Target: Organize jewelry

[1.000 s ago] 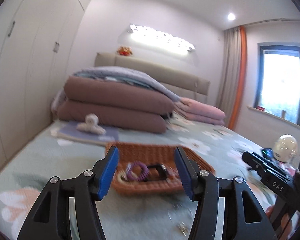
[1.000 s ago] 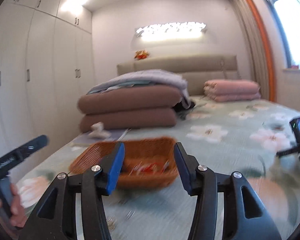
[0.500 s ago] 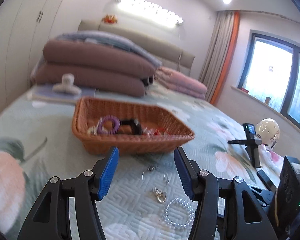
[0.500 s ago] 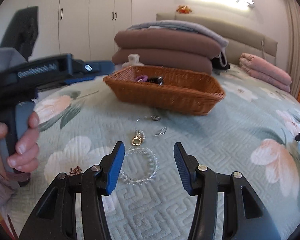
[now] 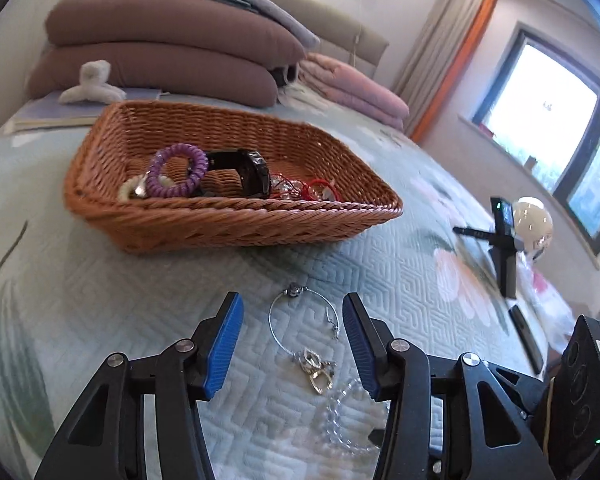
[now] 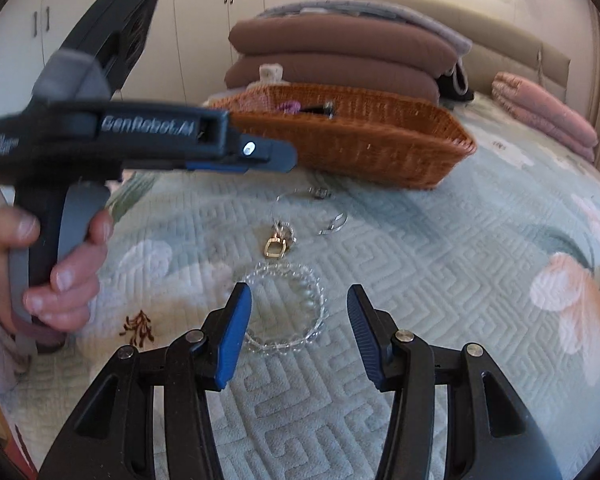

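A brown wicker basket (image 5: 228,220) sits on the bed and holds a purple coil bracelet (image 5: 177,174), a black watch (image 5: 246,170) and red string pieces (image 5: 318,190). It also shows in the right wrist view (image 6: 364,148). On the quilt in front of it lie a thin silver bangle (image 5: 278,320), a gold clasp (image 5: 320,378) and a clear bead bracelet (image 6: 286,308). My left gripper (image 5: 292,344) is open just above the bangle and clasp. My right gripper (image 6: 298,332) is open just above the bead bracelet. The left gripper also shows in the right wrist view (image 6: 260,156).
Folded brown quilts (image 5: 160,52) and pink pillows (image 5: 352,88) are stacked at the bed's head. A white plush toy (image 5: 90,84) sits behind the basket. A black camera stand (image 5: 500,240) and a white helmet (image 5: 532,224) stand to the right.
Both grippers have tilted down and lowered toward the quilt. The loose jewelry in front of the basket now lies between the open jaws.
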`<state>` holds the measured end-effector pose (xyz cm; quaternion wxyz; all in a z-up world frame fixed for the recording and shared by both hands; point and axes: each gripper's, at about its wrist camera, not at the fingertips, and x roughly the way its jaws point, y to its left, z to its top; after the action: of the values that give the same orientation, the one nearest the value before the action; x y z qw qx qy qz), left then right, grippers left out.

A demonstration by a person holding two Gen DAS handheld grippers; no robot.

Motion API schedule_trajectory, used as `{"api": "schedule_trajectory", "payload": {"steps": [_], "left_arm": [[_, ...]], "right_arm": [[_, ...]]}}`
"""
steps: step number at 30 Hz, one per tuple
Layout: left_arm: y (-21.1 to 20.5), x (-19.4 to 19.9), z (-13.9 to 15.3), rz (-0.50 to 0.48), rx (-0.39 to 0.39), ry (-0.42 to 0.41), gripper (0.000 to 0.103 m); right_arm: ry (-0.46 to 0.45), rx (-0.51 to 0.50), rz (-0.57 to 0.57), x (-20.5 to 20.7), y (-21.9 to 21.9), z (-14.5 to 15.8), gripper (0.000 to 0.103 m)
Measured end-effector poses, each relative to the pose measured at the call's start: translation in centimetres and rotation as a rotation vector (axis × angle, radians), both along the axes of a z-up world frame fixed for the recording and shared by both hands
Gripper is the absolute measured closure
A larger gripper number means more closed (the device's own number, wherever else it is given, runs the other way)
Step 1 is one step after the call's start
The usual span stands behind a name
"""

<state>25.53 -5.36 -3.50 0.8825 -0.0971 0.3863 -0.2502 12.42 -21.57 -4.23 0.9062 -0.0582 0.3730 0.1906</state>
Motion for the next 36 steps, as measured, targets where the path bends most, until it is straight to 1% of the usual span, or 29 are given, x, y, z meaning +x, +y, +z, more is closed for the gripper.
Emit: {"api": "schedule_trajectory", "payload": {"steps": [1,2,3,4,5,7,8,10,12,13,14,16,18,19,20,21,27,30,34,36], "left_arm": [[-0.5,0.3,-0.1,-0.009,0.03,-0.004,0.05],[-1.0,0.6,-0.3,-0.022,0.06,-0.005,0.053],[-1.8,0.8,-0.6,-0.028,0.099,-0.005,0.058],[-2.2,1.0,-0.9,-0.025,0.123,-0.001,0.067],[-2.7,1.2,-1.4,-0.033,0.145,0.019,0.071],[-3.3,1.7,-2.2,-0.053,0.172,0.057,0.074],[-3.6,1.9,-2.5,-0.053,0.186,0.063,0.075],[-3.8,1.8,-2.4,-0.058,0.189,0.055,0.075],[-4.0,1.9,-2.5,-0.059,0.201,0.054,0.083],[-4.1,1.9,-2.7,-0.058,0.21,0.053,0.089],[-4.3,1.9,-2.7,-0.06,0.218,0.05,0.093],[-4.7,1.8,-2.7,-0.069,0.238,0.041,0.098],[-5.2,1.5,-2.7,-0.07,0.268,0.022,0.099],[-5.4,1.4,-2.7,-0.067,0.279,0.013,0.1],[-5.3,1.3,-2.6,-0.067,0.282,0.007,0.101],[-5.2,1.2,-2.5,-0.068,0.278,0.002,0.101],[-3.8,0.9,-1.8,-0.052,0.215,-0.022,0.101],[-3.5,0.8,-1.7,-0.039,0.202,-0.033,0.101],[-2.9,0.4,-1.1,-0.033,0.165,-0.057,0.101],[-2.7,0.4,-1.1,-0.032,0.162,-0.057,0.101]], "right_arm": [[0.017,0.004,-0.001,0.2,0.0,-0.2,0.049],[0.032,0.009,-0.002,0.5,-0.1,-0.4,0.051],[0.041,0.012,-0.006,0.6,-0.2,-0.5,0.053],[0.054,0.015,-0.015,0.9,-0.3,-0.7,0.056],[0.059,0.017,-0.019,0.9,-0.3,-0.8,0.061],[0.067,0.026,-0.029,1.1,-0.6,-0.8,0.066],[0.07,0.028,-0.031,1.2,-0.7,-0.8,0.068],[0.071,0.021,-0.028,1.2,-0.5,-0.8,0.069],[0.065,0.001,-0.025,1.1,-0.2,-0.8,0.071],[0.064,-0.01,-0.025,1.2,-0.1,-0.8,0.071],[0.063,-0.02,-0.024,1.2,0.1,-0.9,0.071],[0.068,-0.041,-0.025,1.3,0.5,-1.0,0.071],[0.074,-0.044,-0.023,1.5,0.6,-1.1,0.073],[0.073,-0.041,-0.021,1.5,0.5,-1.1,0.077],[0.072,-0.037,-0.018,1.4,0.5,-1.1,0.088],[0.07,-0.035,-0.014,1.4,0.5,-1.1,0.093],[0.05,-0.035,-0.011,1.1,0.5,-1.0,0.093],[0.037,-0.029,-0.012,1.0,0.4,-0.8,0.093],[0.019,-0.025,-0.017,0.6,0.3,-0.6,0.093],[0.011,-0.021,-0.017,0.5,0.2,-0.5,0.093]]}}
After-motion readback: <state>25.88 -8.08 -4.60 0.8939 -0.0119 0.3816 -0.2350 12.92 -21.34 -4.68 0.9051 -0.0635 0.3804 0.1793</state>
